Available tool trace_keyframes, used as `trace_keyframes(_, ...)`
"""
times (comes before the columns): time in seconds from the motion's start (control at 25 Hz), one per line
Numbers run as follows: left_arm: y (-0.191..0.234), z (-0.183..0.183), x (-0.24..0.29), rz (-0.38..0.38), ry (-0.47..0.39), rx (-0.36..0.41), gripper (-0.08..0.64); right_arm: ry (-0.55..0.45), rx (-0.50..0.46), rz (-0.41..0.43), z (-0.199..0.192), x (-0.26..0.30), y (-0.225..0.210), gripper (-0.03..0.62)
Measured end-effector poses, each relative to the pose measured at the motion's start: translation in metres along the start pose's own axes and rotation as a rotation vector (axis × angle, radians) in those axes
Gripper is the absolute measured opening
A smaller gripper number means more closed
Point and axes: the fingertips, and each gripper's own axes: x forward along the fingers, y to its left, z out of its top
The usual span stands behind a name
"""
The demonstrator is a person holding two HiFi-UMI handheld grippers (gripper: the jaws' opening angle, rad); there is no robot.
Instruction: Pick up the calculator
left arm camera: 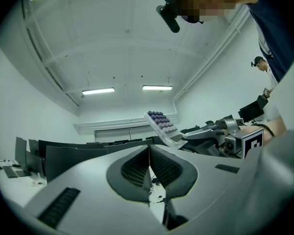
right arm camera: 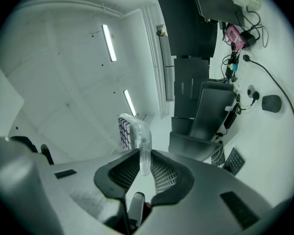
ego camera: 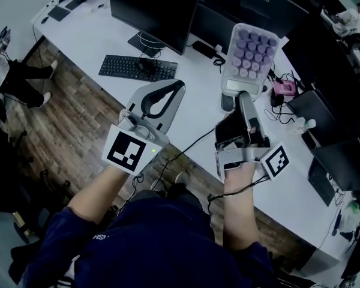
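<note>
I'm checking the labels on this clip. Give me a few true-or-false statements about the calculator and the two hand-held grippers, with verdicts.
1. The right hand-held gripper is clamped on the calculator. True.
2. The left hand-held gripper holds the keyboard. False: its jaws are together with nothing between them, and the keyboard lies on the desk.
3. The calculator's buttons are purple. True.
4. The calculator lies flat on the desk. False: it is held up in the air by one end in the right hand-held gripper.
</note>
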Motion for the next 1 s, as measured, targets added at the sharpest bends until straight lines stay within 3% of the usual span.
trace_keyframes(1.0,-0.009,0.018,0.009,-0.018,-0.035,0.025,0.032,-0.008,-0.032,0.080,0.012,-0.003,0.031,0.072)
